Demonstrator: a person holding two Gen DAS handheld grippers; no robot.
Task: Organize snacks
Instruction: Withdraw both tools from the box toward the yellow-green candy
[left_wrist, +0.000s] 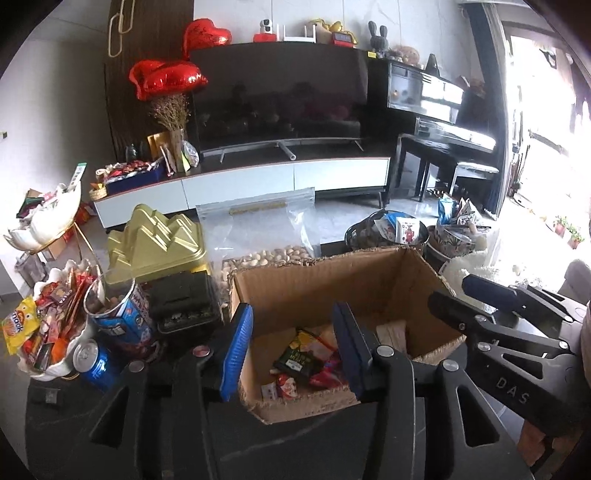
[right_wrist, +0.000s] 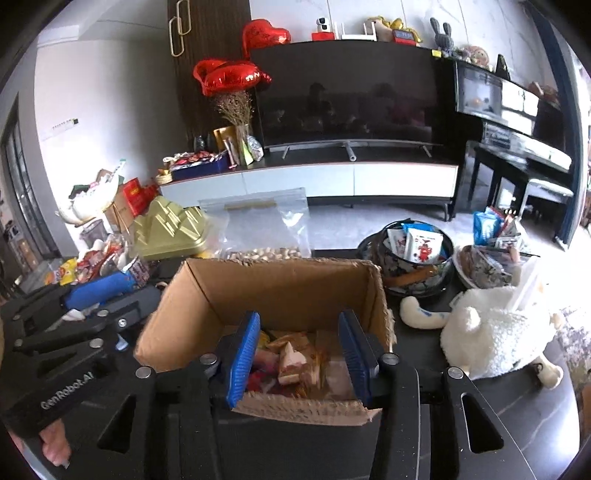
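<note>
White bowl (left_wrist: 55, 365): far left on the dark counter (left_wrist: 110, 435), heaped with small snack packets, a yellow one hanging over its rim.
Blue can (left_wrist: 92, 360): lying just beside the bowl, top toward the camera.
Blue cup (left_wrist: 122, 314): upright behind the can, filled with round brown snacks.
Black container (left_wrist: 184, 306): between the cup and the box, with a gold ridged tin (left_wrist: 162, 243) behind it.
Clear bag (left_wrist: 258, 229): standing behind the box, pale nuts at its bottom.
Left claw (left_wrist: 291, 350): jaws spread, nothing between the blue pads; it hangs over the near left part of the box.
Cardboard box (right_wrist: 266, 291): open-topped, centre of the counter; assorted snack packets (left_wrist: 306, 362) lie on its floor, among them a dark green one.
Right claw (right_wrist: 299, 354): jaws spread and empty, hanging over the box's near edge.
Patterned bowls (right_wrist: 410, 258): right of the box, holding upright sachets.
White plush toy (right_wrist: 491, 332): far right on the counter, near the bowls.
</note>
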